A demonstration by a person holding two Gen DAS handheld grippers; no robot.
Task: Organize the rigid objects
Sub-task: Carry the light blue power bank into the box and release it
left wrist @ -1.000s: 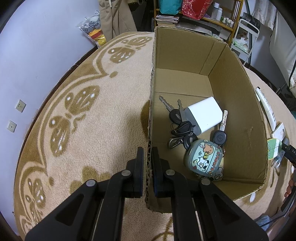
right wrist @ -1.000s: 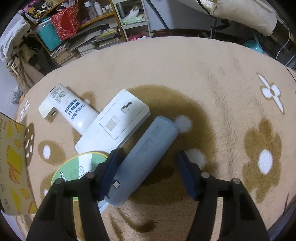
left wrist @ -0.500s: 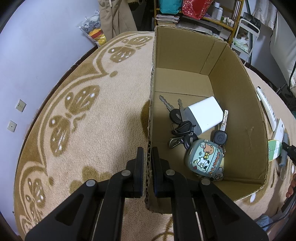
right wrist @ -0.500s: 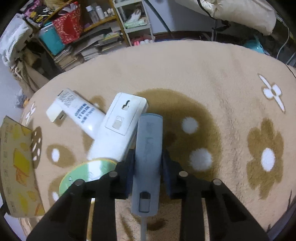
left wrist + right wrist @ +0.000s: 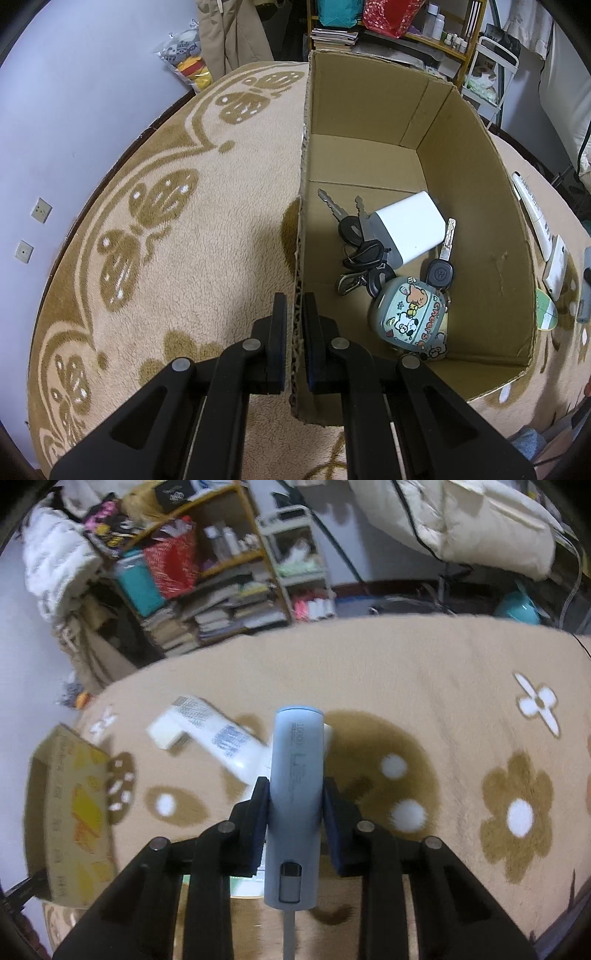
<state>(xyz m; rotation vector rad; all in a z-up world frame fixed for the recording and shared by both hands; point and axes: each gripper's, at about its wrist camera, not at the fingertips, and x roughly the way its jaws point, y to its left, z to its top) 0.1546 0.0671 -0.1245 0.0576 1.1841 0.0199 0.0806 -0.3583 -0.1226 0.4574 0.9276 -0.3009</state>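
Note:
My left gripper (image 5: pixel 294 314) is shut on the near left wall of an open cardboard box (image 5: pixel 476 206) on the carpet. Inside lie a bunch of keys (image 5: pixel 356 240), a white charger block (image 5: pixel 410 229) and a grey cartoon-printed case (image 5: pixel 410 314). My right gripper (image 5: pixel 295 797) is shut on a blue-grey power bank (image 5: pixel 295 775) and holds it lifted above the carpet. A white tube (image 5: pixel 214 734) lies on the carpet behind it, and the box (image 5: pixel 62 812) shows at the left.
A white tube (image 5: pixel 530 210), a white flat device (image 5: pixel 557 266) and a green round disc (image 5: pixel 546 308) lie on the carpet right of the box. Cluttered shelves (image 5: pixel 207 576) and bedding (image 5: pixel 461 520) stand beyond the carpet edge. A wall (image 5: pixel 74 92) lies left.
My right gripper closed on the power bank, turned it in line with the fingers and lifted it off the carpet. The left gripper stayed on the box wall.

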